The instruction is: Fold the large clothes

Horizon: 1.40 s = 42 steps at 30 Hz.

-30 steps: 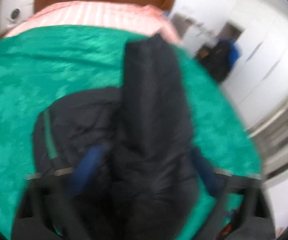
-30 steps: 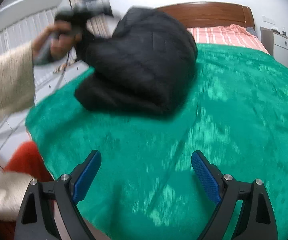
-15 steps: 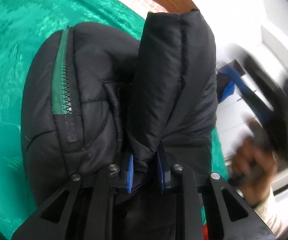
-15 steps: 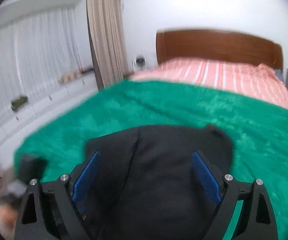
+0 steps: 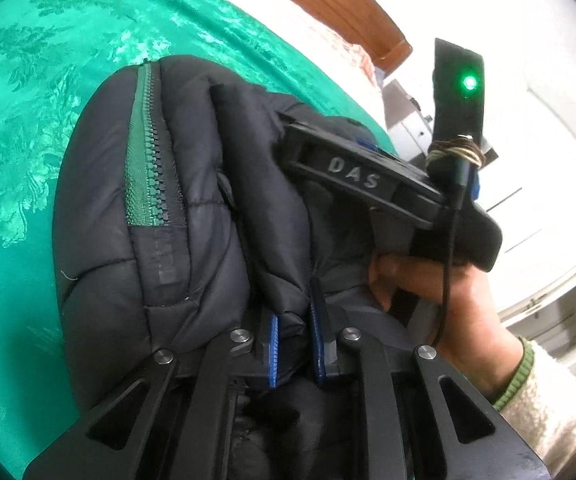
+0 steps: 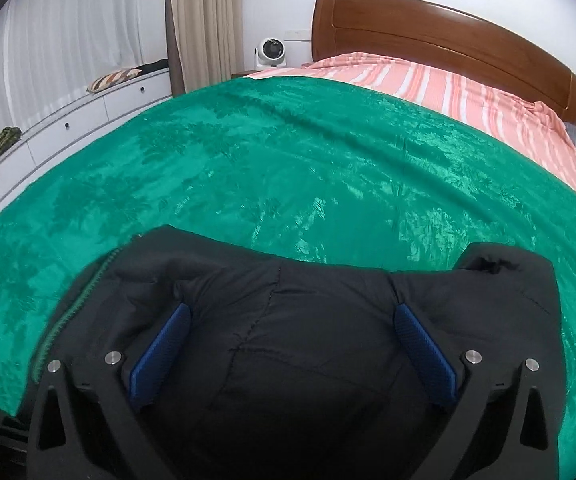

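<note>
The black quilted puffer jacket with a green zip (image 5: 191,216) lay bundled near the foot edge of the bed, on the green patterned velvet bedspread (image 6: 288,168). It looked already gathered into a thick, roughly compact mound, with the zip edge turned up on one side and padded layers stacked over each other, so the main folds seemed done (though how tidy the underside was could not be told).

The left gripper (image 5: 296,344) was closing on a padded fold of the jacket, the fabric pinched between its blue pads. The right gripper (image 6: 292,344) was opening wide over the jacket's broad black back, its pads standing apart on either side of the cloth and pressing on nothing. In the left view the person's right hand (image 5: 448,292) showed beside the bundle.

What remained, by my judgement, was a last tuck or fold-over of the pinched section, then flattening and squaring the bundle on the bedspread.
</note>
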Available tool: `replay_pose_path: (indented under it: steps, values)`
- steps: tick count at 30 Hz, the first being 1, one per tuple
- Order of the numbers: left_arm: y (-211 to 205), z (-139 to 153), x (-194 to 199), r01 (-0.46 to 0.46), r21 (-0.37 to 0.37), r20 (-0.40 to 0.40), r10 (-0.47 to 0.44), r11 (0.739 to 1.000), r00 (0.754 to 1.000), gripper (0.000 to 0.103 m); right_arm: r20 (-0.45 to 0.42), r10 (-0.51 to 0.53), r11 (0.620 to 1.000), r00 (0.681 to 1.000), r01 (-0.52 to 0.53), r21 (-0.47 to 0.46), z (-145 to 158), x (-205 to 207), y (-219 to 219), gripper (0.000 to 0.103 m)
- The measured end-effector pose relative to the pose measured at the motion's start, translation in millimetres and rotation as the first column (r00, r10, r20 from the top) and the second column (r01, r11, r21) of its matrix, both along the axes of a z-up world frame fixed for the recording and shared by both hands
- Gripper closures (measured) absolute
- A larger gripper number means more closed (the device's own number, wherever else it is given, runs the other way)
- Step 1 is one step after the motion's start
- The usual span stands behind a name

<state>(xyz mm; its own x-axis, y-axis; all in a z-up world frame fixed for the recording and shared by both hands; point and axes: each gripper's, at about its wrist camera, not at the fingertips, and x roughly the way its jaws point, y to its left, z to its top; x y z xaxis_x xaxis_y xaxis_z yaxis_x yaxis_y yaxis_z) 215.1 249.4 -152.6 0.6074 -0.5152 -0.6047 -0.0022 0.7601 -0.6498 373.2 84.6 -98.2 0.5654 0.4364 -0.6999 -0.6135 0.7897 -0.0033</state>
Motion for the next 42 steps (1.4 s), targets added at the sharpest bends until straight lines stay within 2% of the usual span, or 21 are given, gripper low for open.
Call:
replay_pose_path:
  steps: [3, 6, 7, 8, 10, 12, 13, 14, 17, 19, 23, 25, 27, 28, 30, 33, 34, 37, 38, 41, 42]
  values:
    - [-4.4, 0.4, 0.0, -0.004, 0.0, -0.021, 0.004, 1.0, 1.0, 0.086, 0.007, 0.0, 0.999, 1.0, 0.0, -0.033, 1.8, -2.1, 2.0, 0.002]
    - [9.6, 24.0, -6.5, 0.037, 0.008, -0.064, -0.037, 0.999, 0.997, 0.079, 0.014, 0.0, 1.0, 1.0, 0.0, -0.015, 15.7, -8.2, -5.3, 0.002]
    - [21.0, 37.5, -16.6, 0.04, 0.025, -0.044, -0.039, 0.999, 0.998, 0.057, 0.013, -0.004, 1.0, 1.0, 0.004, 0.003, 26.2, -13.8, -14.1, 0.002]
    - [32.2, 49.3, -27.4, 0.037, 0.039, -0.009, -0.037, 0.999, 0.999, 0.024, 0.008, -0.005, 1.0, 1.0, 0.005, 0.019, 33.7, -17.7, -21.3, 0.002]
    - [49.4, 59.9, -42.7, 0.031, 0.048, 0.037, -0.032, 0.998, 0.999, 0.0, 0.001, -0.016, 0.997, 1.0, 0.016, 0.072, 53.0, -30.1, -40.5, 0.002]
    - [69.4, 56.0, -49.0, 0.008, 0.091, 0.01, -0.009, 0.996, 1.0, 0.0, -0.011, -0.023, 0.991, 1.0, 0.024, 0.134, 70.1, -46.2, -64.6, 0.002]
    - [78.5, 48.0, -47.8, 0.014, 0.077, -0.021, -0.012, 0.997, 1.0, 0.0, -0.022, -0.019, 0.988, 1.0, 0.022, 0.154, 74.8, -54.6, -76.1, 0.002]
    - [86.0, 40.0, -46.1, 0.014, 0.04, -0.043, -0.012, 0.999, 0.999, 0.0, -0.044, -0.017, 0.986, 0.999, 0.024, 0.162, 76.1, -65.3, -90.6, 0.002]
    - [103.4, 15.9, -34.5, 0.015, -0.199, -0.077, -0.031, 0.98, 0.997, 0.0, -0.112, -0.008, 0.992, 0.994, 0.022, 0.124, 65.5, -86.8, -115.4, 0.002]
    - [100.5, 9.2, -26.9, 0.024, -0.255, -0.058, -0.04, 0.967, 0.998, 0.0, -0.145, -0.013, 0.993, 0.989, 0.029, 0.11, 57.6, -100.0, -133.4, 0.002]
    - [69.2, -9.1, 15.5, 0.07, -0.226, -0.126, -0.1, 0.972, 0.987, 0.0, -0.234, -0.037, 0.982, 0.972, 0.078, 0.17, 46.6, -109.5, -179.6, 0.002]
    - [49.0, -15.2, 32.6, 0.112, -0.12, -0.188, -0.133, 0.986, 0.973, 0.0, -0.286, -0.039, 0.976, 0.957, 0.098, 0.196, 37.5, -99.8, -197.9, 0.002]
    - [30.7, -23.3, 48.0, 0.194, -0.033, -0.198, -0.196, 0.981, 0.96, 0.0, -0.355, -0.03, 0.966, 0.934, 0.118, 0.228, 22.4, -82.4, -212.9, 0.002]
    - [28.7, -24.1, 51.3, 0.206, -0.025, -0.193, -0.207, 0.978, 0.959, 0.0, -0.411, -0.012, 0.954, 0.912, 0.133, 0.267, 9.8, -72.3, -220.7, 0.001]
    - [30.1, -25.3, 56.2, 0.219, -0.043, -0.211, -0.223, 0.975, 0.952, 0.0, -0.552, 0.046, 0.905, 0.833, 0.199, 0.376, -23.3, -49.5, -232.0, 0.001]
    - [29.3, -25.3, 61.0, 0.231, -0.04, -0.218, -0.234, 0.972, 0.947, 0.0, -0.646, 0.213, 0.826, 0.732, 0.218, 0.52, -57.3, -28.9, -218.3, 0.0]
    - [28.5, -25.7, 63.2, 0.23, -0.038, -0.223, -0.233, 0.972, 0.947, 0.0, -0.663, 0.235, 0.817, 0.711, 0.226, 0.531, -67.2, -20.2, -203.8, 0.0]
    - [26.7, -24.0, 71.3, 0.178, -0.023, -0.261, -0.177, 0.984, 0.949, 0.001, -0.613, 0.203, 0.873, 0.764, 0.143, 0.467, -60.6, -9.9, -172.7, 0.003]
    - [23.0, -20.0, 72.0, 0.17, 0.011, -0.27, -0.161, 0.985, 0.949, 0.008, -0.565, 0.165, 0.902, 0.809, 0.108, 0.419, -49.6, -11.3, -164.3, 0.008]
    - [7.5, 10.0, 59.7, 0.149, 0.124, -0.207, -0.121, 0.981, 0.971, 0.04, -0.413, 0.145, 0.938, 0.899, 0.007, 0.346, -20.1, -34.3, -151.9, 0.021]
    - [3.6, 18.8, 54.5, 0.149, 0.153, -0.181, -0.12, 0.977, 0.976, 0.044, -0.34, 0.159, 0.943, 0.927, -0.041, 0.329, -8.4, -47.7, -149.7, 0.023]
